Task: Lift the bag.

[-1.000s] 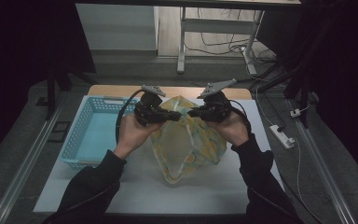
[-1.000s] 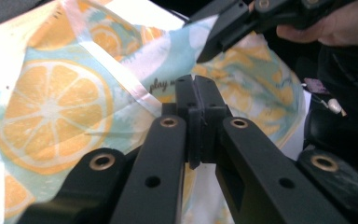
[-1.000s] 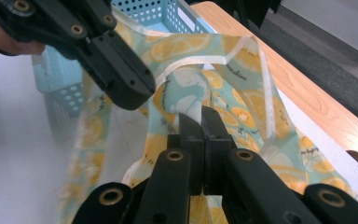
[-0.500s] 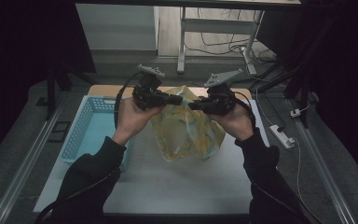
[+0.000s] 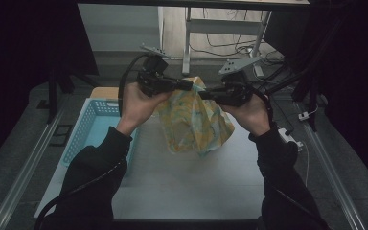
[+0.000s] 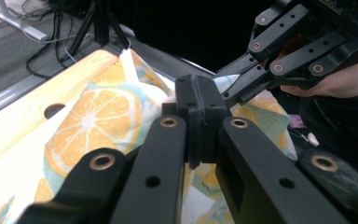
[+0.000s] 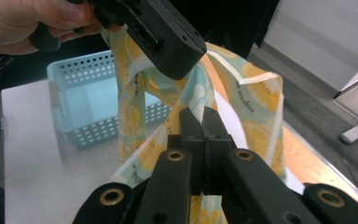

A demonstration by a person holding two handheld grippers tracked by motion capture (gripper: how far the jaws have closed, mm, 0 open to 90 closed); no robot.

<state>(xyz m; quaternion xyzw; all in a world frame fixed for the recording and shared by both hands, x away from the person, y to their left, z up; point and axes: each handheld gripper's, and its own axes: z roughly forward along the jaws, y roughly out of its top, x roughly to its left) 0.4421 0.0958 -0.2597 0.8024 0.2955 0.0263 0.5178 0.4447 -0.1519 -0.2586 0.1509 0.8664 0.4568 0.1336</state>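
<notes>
a thin cloth printed with orange slices on pale blue and yellow (image 5: 194, 120) is held above the white tabletop (image 5: 187, 182), its top edge pinched at two points. the left gripper (image 5: 188, 85) is clamped on it at 11 o'clock, the right gripper (image 5: 202, 95) at 1 o'clock. a light blue perforated plastic basket (image 5: 84, 132) is seen at 9 o'clock of the cloth.

A white table (image 5: 182, 177) — a light-blue perforated basket (image 5: 88, 132) rests at its left edge.
</notes>
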